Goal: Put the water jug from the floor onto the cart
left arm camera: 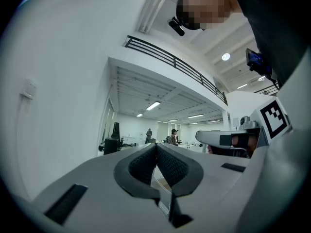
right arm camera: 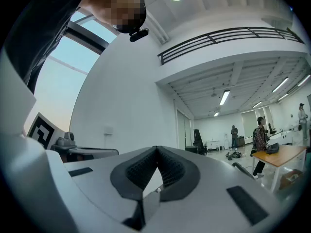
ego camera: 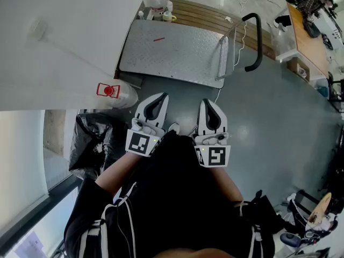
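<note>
The left claw [ego camera: 160, 98] and right claw [ego camera: 207, 102] are both pinched together, empty, seemingly idle. The clear plastic water jug with red label [ego camera: 114, 93] waits on the floor at centre left, near the silver tread-plate cart [ego camera: 177, 52].

Your cart deck [ego camera: 172, 50], top centre: bare metal tread plate w/ raised bumps, matt. Cart handle [ego camera: 257, 42]: black, slight gloss. Water jug [ego camera: 115, 93], left: smooth translucent plastic. Floor [ego camera: 269, 122]: smooth, semi-gloss w/ glare. Bin bag [ego camera: 94, 138], lower left: thin crinkled shiny plastic. Left gripper [ego camera: 161, 95] & right gripper [ego camera: 208, 101]: matt plastic shells; pads [left arm camera: 146, 166] finely ribbed.
</note>
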A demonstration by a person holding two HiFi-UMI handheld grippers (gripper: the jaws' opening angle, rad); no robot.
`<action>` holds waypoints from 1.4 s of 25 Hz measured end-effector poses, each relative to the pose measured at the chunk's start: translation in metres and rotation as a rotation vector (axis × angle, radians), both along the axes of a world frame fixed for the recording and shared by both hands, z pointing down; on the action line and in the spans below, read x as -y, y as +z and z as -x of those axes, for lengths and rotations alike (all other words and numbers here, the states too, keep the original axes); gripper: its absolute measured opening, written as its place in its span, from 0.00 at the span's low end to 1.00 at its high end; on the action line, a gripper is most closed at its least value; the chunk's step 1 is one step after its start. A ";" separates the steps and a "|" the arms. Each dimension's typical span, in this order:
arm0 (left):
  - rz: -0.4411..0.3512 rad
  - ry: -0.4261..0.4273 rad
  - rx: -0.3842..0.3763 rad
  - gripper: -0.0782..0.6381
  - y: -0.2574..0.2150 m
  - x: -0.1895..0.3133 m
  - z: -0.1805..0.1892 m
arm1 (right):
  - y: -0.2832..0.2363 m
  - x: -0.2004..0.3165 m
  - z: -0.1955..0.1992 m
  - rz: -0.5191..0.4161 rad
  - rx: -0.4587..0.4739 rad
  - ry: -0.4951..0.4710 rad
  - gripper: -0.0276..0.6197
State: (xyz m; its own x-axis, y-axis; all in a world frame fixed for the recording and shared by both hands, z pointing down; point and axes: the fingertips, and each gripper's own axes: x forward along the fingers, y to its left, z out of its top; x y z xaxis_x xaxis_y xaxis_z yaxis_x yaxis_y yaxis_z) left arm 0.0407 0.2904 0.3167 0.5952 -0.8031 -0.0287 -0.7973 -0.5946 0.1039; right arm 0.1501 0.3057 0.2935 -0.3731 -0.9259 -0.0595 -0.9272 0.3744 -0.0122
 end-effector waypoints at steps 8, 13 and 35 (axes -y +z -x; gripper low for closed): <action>-0.015 -0.018 -0.021 0.13 -0.007 0.000 -0.002 | 0.007 -0.005 -0.002 0.027 0.019 -0.006 0.07; -0.005 -0.050 -0.033 0.13 -0.004 -0.006 0.002 | 0.008 -0.011 -0.008 0.028 0.041 -0.014 0.07; 0.074 -0.088 -0.025 0.13 0.027 0.016 0.024 | 0.036 0.007 -0.003 0.101 0.025 -0.023 0.07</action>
